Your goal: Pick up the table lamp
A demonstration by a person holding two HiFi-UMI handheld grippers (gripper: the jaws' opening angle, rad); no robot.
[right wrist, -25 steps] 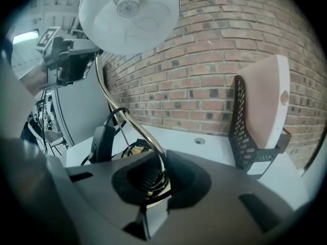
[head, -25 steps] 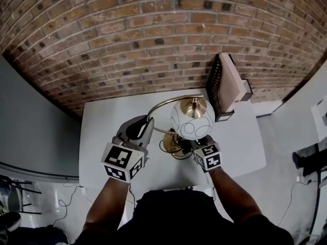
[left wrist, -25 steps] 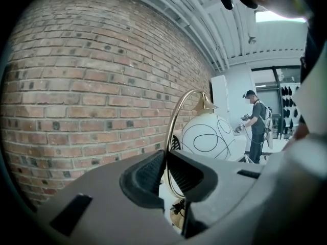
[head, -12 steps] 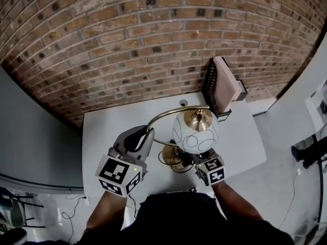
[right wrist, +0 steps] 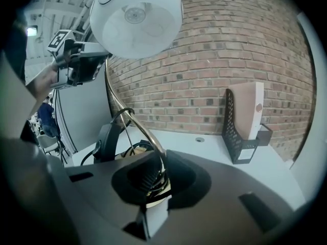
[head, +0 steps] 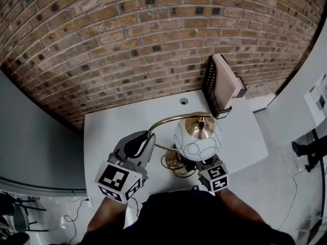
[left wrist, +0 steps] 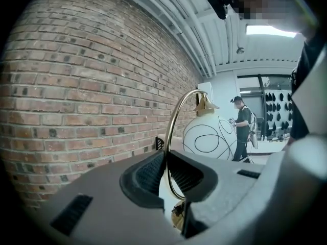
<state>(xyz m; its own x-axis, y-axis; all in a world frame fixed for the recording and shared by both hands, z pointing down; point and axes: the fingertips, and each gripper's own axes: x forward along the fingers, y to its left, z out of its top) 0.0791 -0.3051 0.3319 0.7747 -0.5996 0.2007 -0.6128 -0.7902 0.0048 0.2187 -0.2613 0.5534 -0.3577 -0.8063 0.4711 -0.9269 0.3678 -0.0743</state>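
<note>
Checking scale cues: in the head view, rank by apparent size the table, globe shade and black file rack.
Largest: table.
Then globe shade and black file rack look alike; shade is nearer the camera, so unranked.

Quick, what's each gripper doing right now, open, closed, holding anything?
Left gripper: shut on the table lamp, on its curved brass arm.
Right gripper: shut on the lamp's lower stem.

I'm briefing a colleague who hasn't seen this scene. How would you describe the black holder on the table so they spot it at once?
Below the brick wall is a white table. At its far right corner stands the black mesh file holder with a tan folder inside. It alone is upright and boxy; the lamp has a round white globe.
</note>
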